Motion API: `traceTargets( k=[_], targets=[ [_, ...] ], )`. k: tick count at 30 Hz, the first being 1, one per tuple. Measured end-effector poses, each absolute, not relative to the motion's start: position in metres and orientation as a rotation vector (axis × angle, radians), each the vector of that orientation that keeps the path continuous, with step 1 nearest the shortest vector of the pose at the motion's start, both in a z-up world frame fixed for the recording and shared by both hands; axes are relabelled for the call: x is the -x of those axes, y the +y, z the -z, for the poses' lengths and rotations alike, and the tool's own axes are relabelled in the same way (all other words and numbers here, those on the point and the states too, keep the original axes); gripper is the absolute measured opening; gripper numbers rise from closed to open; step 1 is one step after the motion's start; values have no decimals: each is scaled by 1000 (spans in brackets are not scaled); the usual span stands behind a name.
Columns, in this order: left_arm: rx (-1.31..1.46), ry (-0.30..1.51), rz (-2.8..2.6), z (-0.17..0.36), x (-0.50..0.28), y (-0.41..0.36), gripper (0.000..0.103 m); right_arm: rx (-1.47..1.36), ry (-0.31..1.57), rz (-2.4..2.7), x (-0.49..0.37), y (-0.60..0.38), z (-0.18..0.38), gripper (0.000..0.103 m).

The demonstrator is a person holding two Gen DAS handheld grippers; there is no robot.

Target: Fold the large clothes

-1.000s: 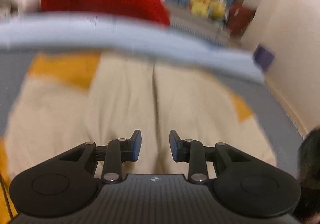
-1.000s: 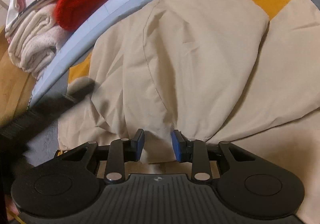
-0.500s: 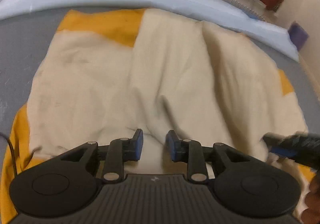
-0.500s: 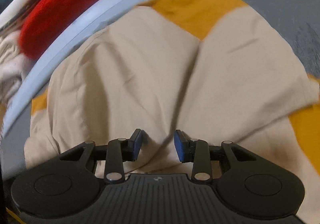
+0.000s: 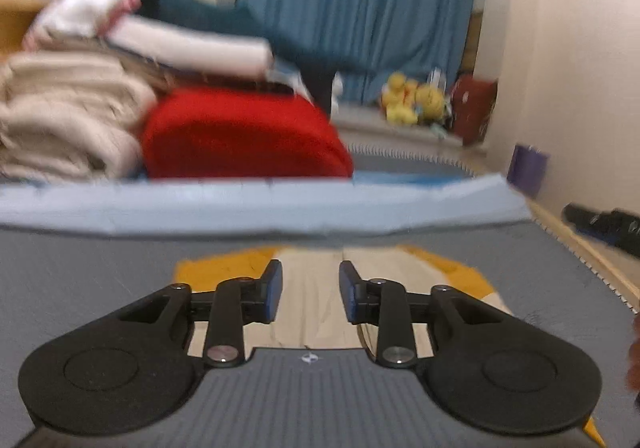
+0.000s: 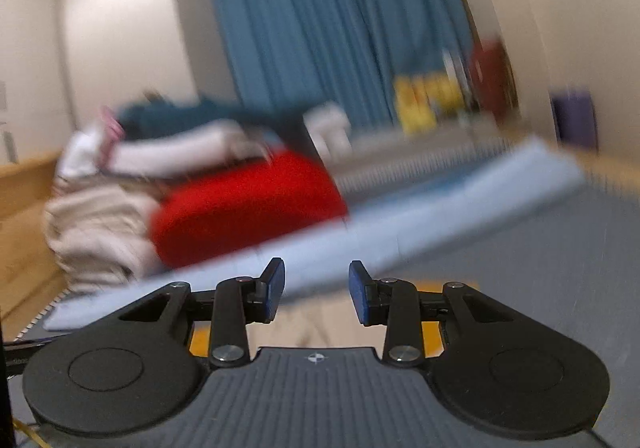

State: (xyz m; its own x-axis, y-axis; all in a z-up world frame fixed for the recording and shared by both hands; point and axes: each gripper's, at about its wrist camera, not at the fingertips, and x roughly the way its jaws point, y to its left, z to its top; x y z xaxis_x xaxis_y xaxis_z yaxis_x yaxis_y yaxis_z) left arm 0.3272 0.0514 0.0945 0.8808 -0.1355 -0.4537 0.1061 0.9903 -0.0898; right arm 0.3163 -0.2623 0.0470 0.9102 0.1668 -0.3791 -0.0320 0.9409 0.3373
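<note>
A beige and yellow garment lies on the grey mat, mostly hidden behind my left gripper, which is open and empty above it. In the right wrist view a strip of the garment shows beneath my right gripper, also open and empty. Both views are tilted up toward the room and blurred.
A light blue pad edge borders the far side of the mat. Behind it sits a pile of folded clothes: red, cream, white and teal. Blue curtains, yellow plush toys and a wall on the right.
Both grippers have lifted and tilted up from the garment, so the views now show the room. Neither holds cloth. Both stay open, the left a little wider.
</note>
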Motion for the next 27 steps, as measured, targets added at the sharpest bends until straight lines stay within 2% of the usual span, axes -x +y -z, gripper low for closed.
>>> traceTargets(
  k=[6, 12, 16, 17, 22, 27],
  targets=[
    [56, 439, 87, -176, -180, 75, 38, -314, 320, 6, -142, -323, -136, 37],
    [74, 333, 100, -230, -33, 81, 35, -273, 152, 131, 13, -370, -210, 36],
    [98, 256, 99, -254, 46, 88, 33, -254, 61, 167, 94, -400, -242, 20],
    [108, 251, 103, -258, 60, 91, 33, -258, 58, 172, 107, -406, -246, 19],
    [167, 305, 120, -222, 81, 102, 33, -293, 100, 198, 134, -421, -226, 19],
    [226, 442, 101, -132, 52, 107, 33, -293, 242, 255, 98, -424, -133, 19]
  ],
)
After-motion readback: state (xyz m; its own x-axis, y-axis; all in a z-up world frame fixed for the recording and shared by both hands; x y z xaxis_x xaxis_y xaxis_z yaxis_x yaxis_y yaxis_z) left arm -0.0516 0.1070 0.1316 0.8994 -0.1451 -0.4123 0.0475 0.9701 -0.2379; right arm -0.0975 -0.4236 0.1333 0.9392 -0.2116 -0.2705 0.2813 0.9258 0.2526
